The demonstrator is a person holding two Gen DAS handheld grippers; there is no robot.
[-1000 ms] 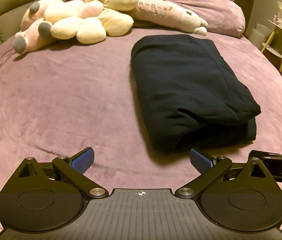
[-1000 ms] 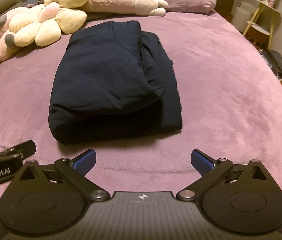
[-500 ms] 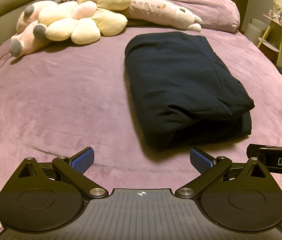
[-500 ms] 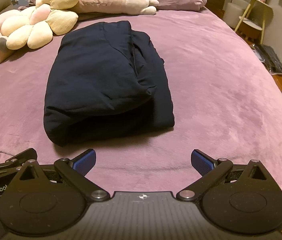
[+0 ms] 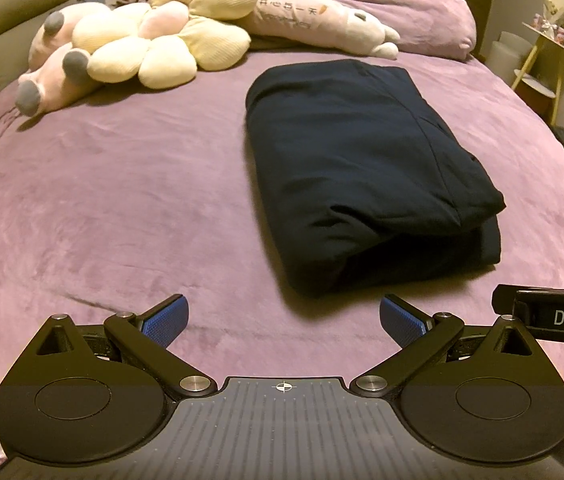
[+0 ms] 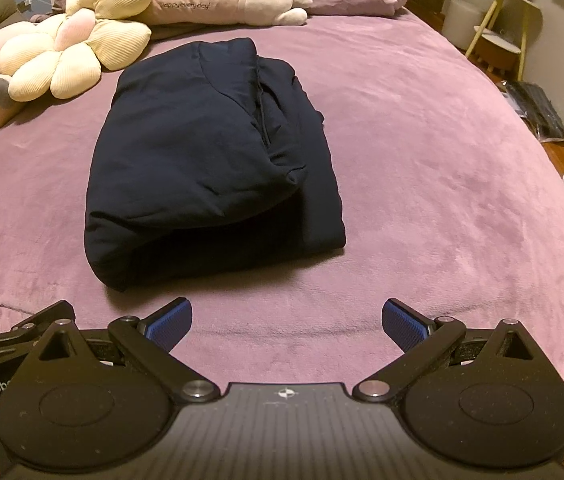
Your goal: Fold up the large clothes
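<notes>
A dark navy garment (image 5: 362, 168) lies folded into a thick rectangle on the purple bed (image 5: 122, 184); in the right wrist view the same garment (image 6: 206, 160) sits left of centre. My left gripper (image 5: 282, 320) is open over the near bed edge, short of the garment's near end, with nothing between its blue pads. My right gripper (image 6: 287, 322) is also open and empty, a little back from the garment's near right corner. Each gripper shows at the edge of the other's view.
Cream and pink plush toys (image 5: 142, 52) and a long plush pillow (image 6: 218, 0) lie along the head of the bed. A purple pillow (image 5: 422, 16) sits behind them. A small yellow side table (image 6: 502, 28) stands off the bed's right side.
Both grippers have drawn back from the folded garment and tilted slightly, so it looks farther away. Both stayed open. The garment has not moved.
</notes>
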